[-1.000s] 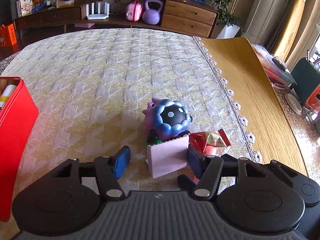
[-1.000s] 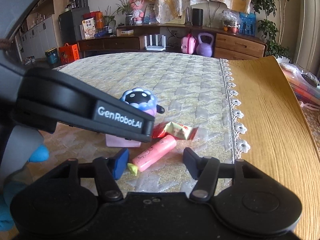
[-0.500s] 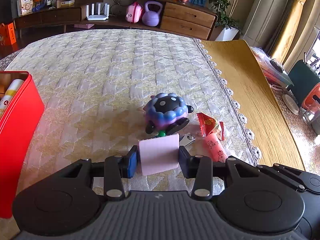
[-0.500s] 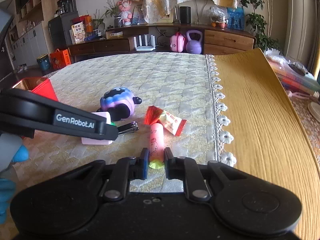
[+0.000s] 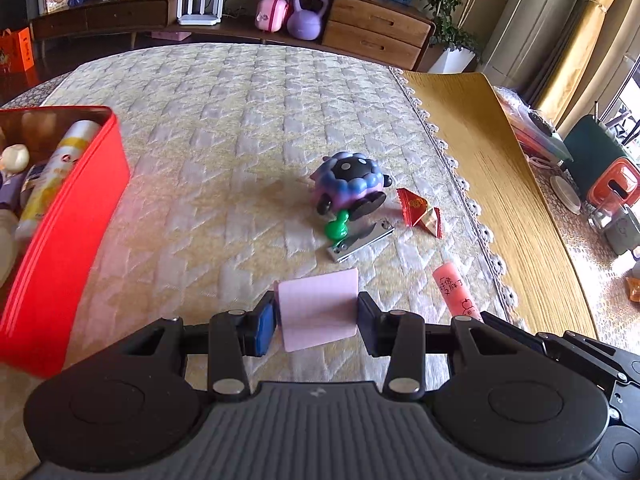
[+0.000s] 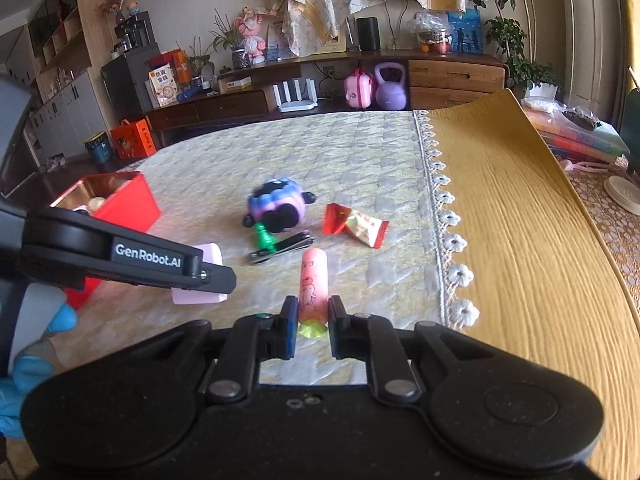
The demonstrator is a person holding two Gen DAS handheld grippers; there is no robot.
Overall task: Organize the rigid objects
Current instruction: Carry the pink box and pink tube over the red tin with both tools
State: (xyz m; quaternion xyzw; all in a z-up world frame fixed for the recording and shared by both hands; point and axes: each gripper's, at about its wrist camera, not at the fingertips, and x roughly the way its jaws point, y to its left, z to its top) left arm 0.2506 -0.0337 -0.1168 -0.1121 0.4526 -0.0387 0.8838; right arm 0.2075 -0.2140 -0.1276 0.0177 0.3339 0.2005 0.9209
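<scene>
A pink block [image 5: 318, 310] is being held between the pads of the left gripper [image 5: 317, 320], clear of the quilted surface [image 5: 240, 128]. A pink tube [image 6: 313, 286] is being clamped by the right gripper [image 6: 313, 330]. A toy [image 5: 348, 184], clippers [image 5: 358, 240] and a wrapper [image 5: 420, 212] are lying ahead, the red tin [image 5: 68, 220] to the left.

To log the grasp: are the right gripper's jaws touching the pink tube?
Touching. The right wrist view shows the right gripper with both jaws pressed against the pink tube.
</scene>
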